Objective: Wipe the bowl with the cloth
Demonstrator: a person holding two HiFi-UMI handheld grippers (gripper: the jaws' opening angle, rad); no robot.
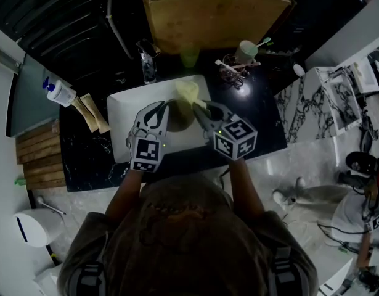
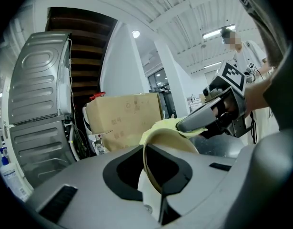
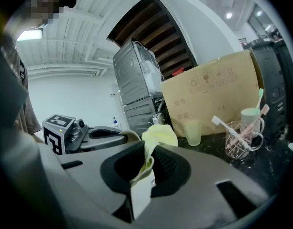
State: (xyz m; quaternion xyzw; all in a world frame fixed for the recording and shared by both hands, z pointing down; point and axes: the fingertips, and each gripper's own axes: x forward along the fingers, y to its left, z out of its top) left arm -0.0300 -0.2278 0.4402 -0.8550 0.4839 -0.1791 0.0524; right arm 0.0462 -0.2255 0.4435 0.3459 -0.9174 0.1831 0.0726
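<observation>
In the head view a tan bowl (image 1: 179,119) is held on edge over the white sink (image 1: 124,113). My left gripper (image 1: 165,108) is shut on the bowl's rim (image 2: 152,162), which runs between its jaws in the left gripper view. My right gripper (image 1: 199,108) is shut on a pale yellow cloth (image 1: 188,92), pinched between the jaws (image 3: 146,168). The cloth (image 2: 160,126) lies bunched over the bowl's far edge, with the right gripper's fingers (image 2: 198,120) against it. In the right gripper view the cloth (image 3: 158,134) sits beside the bowl's rim (image 3: 132,136) and the left gripper (image 3: 106,137).
Behind the sink on the black counter stand a faucet (image 1: 147,63), a green cup (image 1: 189,57), a wire holder with toothbrushes (image 1: 235,73) and a white cup (image 1: 244,51). A cardboard box (image 1: 214,11) rises behind them. A pump bottle (image 1: 60,93) is at the left.
</observation>
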